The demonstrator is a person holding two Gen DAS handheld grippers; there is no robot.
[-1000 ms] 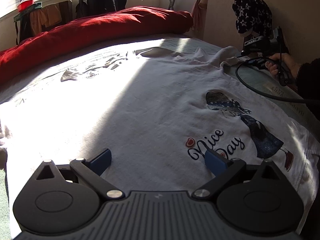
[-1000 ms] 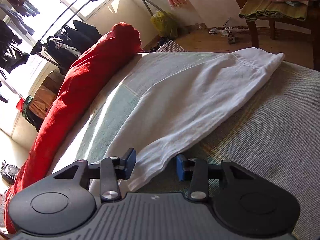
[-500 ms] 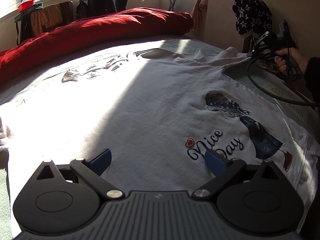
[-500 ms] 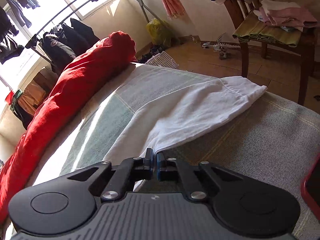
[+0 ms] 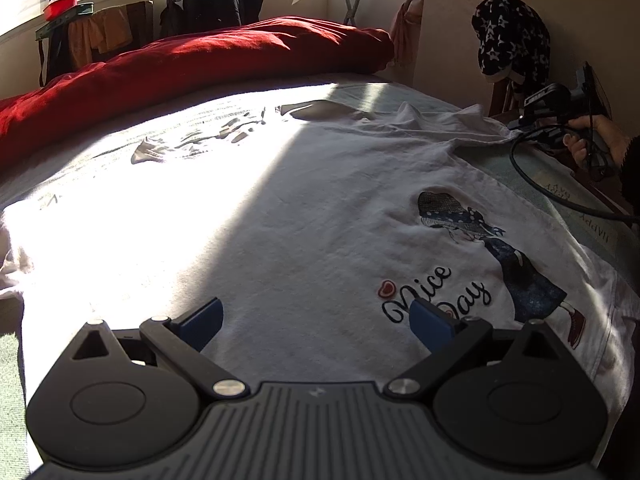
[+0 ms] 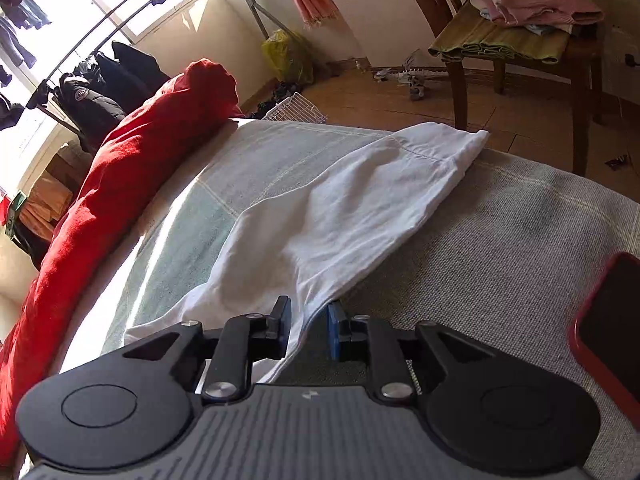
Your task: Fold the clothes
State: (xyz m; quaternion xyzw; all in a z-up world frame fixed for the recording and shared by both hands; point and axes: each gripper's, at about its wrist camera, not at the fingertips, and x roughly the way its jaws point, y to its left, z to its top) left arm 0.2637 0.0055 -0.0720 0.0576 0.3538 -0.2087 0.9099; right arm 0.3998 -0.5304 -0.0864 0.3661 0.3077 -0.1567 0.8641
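Note:
A white T-shirt [image 5: 304,216] with a "Nice Day" girl print lies spread flat on the bed. My left gripper [image 5: 316,318] is open, low over the shirt's near hem, holding nothing. In the right wrist view the shirt's sleeve [image 6: 360,200] stretches away toward the bed edge. My right gripper [image 6: 308,326] has its jaws a little apart, with the sleeve's lower edge lying between the blue pads [image 6: 333,330]. The right gripper also shows in the left wrist view [image 5: 560,108], held by a hand at the sleeve end.
A red duvet [image 5: 192,64] lies rolled along the far side of the bed. A red phone [image 6: 608,336] lies on the grey blanket [image 6: 500,248] at right. A wooden chair [image 6: 520,48] with folded clothes stands beyond the bed edge.
My right gripper shut at the sleeve's lower edge half a second ago and its jaws have since parted a little. The sleeve has bunched and shifted. My left gripper has stayed put.

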